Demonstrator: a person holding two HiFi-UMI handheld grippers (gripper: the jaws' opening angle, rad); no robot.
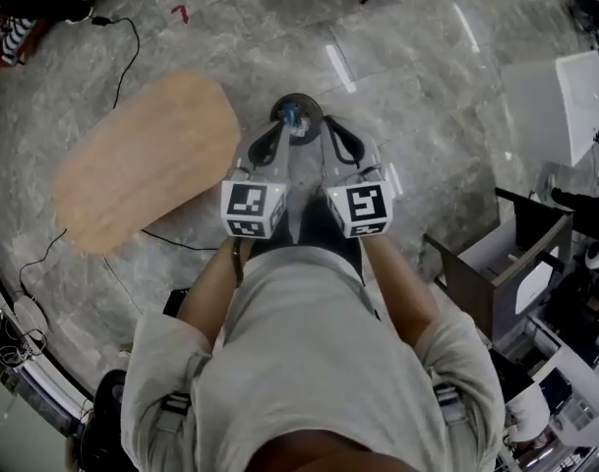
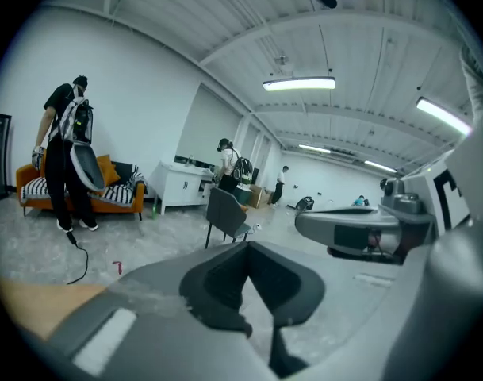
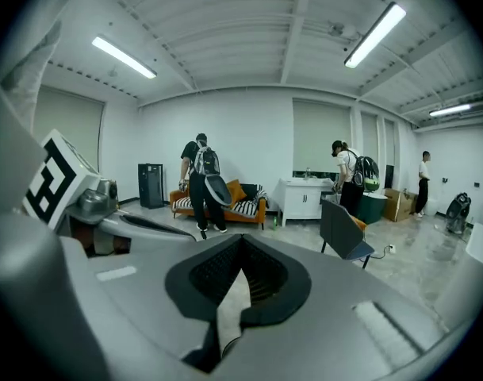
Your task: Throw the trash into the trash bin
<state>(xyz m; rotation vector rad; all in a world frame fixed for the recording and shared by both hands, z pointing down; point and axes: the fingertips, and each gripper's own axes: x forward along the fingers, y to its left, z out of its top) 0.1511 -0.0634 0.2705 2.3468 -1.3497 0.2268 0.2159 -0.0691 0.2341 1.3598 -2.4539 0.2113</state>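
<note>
Both pairs of jaws are closed tip to tip. On the right gripper (image 3: 241,252) only a pale sliver shows in the slit behind the tips. The left gripper (image 2: 251,252) shows a slightly wider pale gap. I can't make out any trash pinched in either one.

The person holds the two grippers side by side out in front of the chest. Each cube (image 1: 252,207) carries black-and-white square markers, which are patterns rather than words.

Past the tips, a small round dark-rimmed trash bin (image 1: 304,99) stands on the grey stone floor (image 1: 407,87), with something blue (image 1: 293,118) inside it. An oval wooden table (image 1: 147,160) stands just left of it. A small red scrap (image 1: 181,13) lies well beyond, near a black cable (image 1: 132,47). Across the room there is an orange sofa (image 2: 114,202).
</note>
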